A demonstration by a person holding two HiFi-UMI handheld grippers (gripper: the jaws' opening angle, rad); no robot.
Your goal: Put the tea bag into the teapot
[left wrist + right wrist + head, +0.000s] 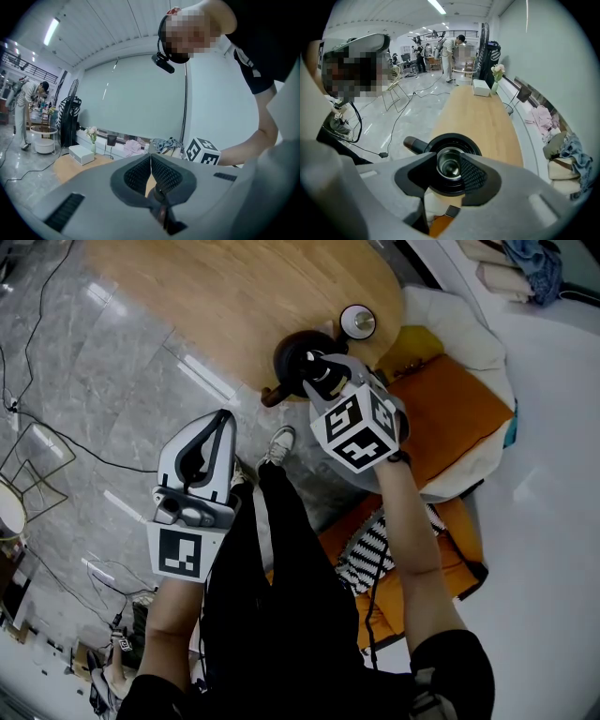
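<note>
The black teapot (pixel 298 354) stands at the near edge of the wooden table (pixel 216 296), its handle (pixel 272 395) sticking out over the edge. My right gripper (pixel 317 367) hangs straight above it. In the right gripper view the right gripper (pixel 449 161) is open, and the teapot's round metal-lined mouth (pixel 450 165) shows between the jaws. No tea bag shows in any view. My left gripper (pixel 223 420) is held off the table over the floor. In the left gripper view the left gripper (pixel 151 159) has its pads pressed together with nothing between them.
A small white round object (pixel 357 322) sits on the table just beyond the teapot. A white box (pixel 480 87) and a flower vase (pixel 497 75) stand at the table's far end. An orange seat (pixel 441 418) is at the right. Cables (pixel 84 451) cross the marble floor.
</note>
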